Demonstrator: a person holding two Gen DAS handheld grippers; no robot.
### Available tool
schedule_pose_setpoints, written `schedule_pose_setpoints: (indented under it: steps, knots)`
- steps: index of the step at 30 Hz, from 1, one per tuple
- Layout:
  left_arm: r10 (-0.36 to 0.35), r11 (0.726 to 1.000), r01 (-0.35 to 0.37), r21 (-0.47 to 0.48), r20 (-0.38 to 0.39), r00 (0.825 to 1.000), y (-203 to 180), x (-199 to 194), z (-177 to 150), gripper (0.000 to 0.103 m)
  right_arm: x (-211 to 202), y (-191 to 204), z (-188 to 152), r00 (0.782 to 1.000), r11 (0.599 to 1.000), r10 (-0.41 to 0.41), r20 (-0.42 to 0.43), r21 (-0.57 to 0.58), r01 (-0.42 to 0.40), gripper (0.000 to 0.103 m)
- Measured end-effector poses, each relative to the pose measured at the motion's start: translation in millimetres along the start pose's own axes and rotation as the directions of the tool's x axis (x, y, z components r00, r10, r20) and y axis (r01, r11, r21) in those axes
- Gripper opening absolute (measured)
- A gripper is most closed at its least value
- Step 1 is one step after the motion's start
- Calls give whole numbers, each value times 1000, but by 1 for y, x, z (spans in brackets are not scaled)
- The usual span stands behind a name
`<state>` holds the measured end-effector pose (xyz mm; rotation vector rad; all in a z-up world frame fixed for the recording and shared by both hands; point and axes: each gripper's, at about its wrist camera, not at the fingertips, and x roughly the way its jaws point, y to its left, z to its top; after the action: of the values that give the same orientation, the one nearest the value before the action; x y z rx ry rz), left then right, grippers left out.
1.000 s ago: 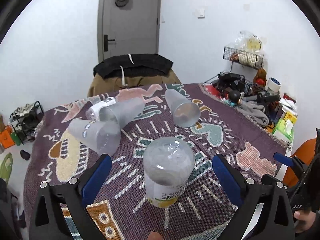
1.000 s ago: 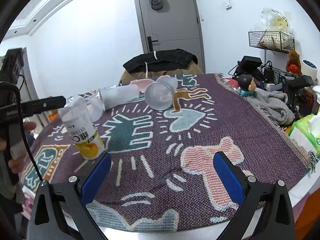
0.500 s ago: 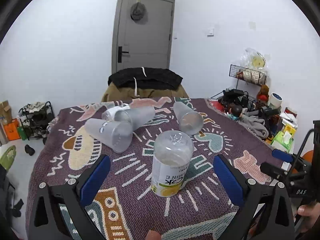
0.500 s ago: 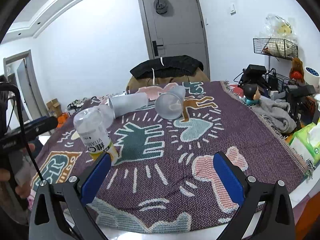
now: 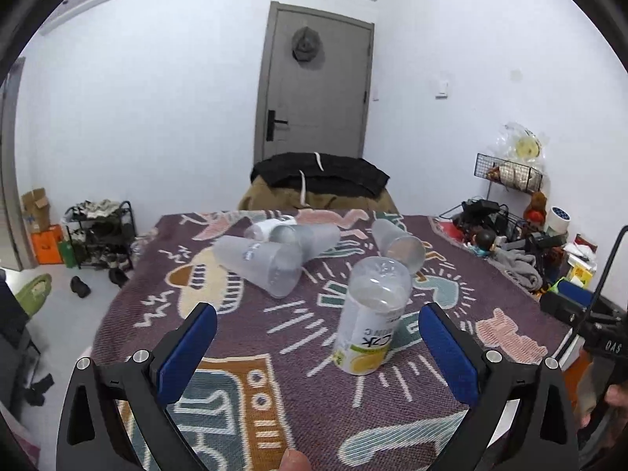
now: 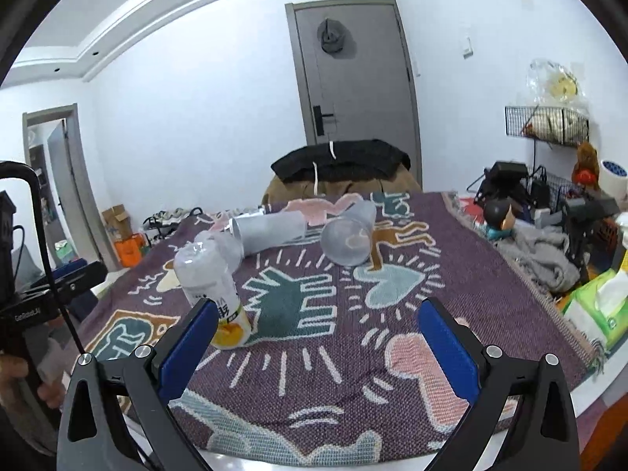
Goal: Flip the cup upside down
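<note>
A clear plastic cup with a yellow lemon label [image 5: 371, 316] stands upside down on the patterned cloth; it also shows in the right wrist view [image 6: 210, 288]. My left gripper [image 5: 314, 347] is open and empty, back from this cup. My right gripper [image 6: 316, 343] is open and empty above the near part of the cloth. Three frosted cups lie on their sides farther back: one at the left [image 5: 261, 265], one behind it [image 5: 308, 235], one at the right [image 5: 398, 243].
The table under the purple patterned cloth [image 6: 392, 306] has its edge close to my right gripper. Clutter, a grey towel [image 6: 537, 251] and a green tissue pack [image 6: 596, 308] sit at the right. A chair with dark clothes [image 5: 320, 180] stands behind the table.
Both grippers have drawn back and tilted up, so more of the room shows. The labelled cup stays upside down on the cloth. Both grippers stay open.
</note>
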<state>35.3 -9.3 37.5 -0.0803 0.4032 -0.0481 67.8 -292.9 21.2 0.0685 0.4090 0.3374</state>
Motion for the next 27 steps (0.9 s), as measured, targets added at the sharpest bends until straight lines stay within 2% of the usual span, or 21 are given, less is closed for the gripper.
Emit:
schedule_pose_setpoints:
  steps: [15,22,27]
  knots:
    - [79,997,-80,10,67,995,21,-37,-15,103,-12,10,-3,999,998,4,35,-62,-2,102]
    - [94,995,-96,17,81,992,26,-40,-21,103,-15,11,-9,999,997,-8,46,-73,11,102]
    - [102,994,-104,21,77,992,27,-39,-25,103,-15,8,-10,999,998,11,42,-68,-9,102]
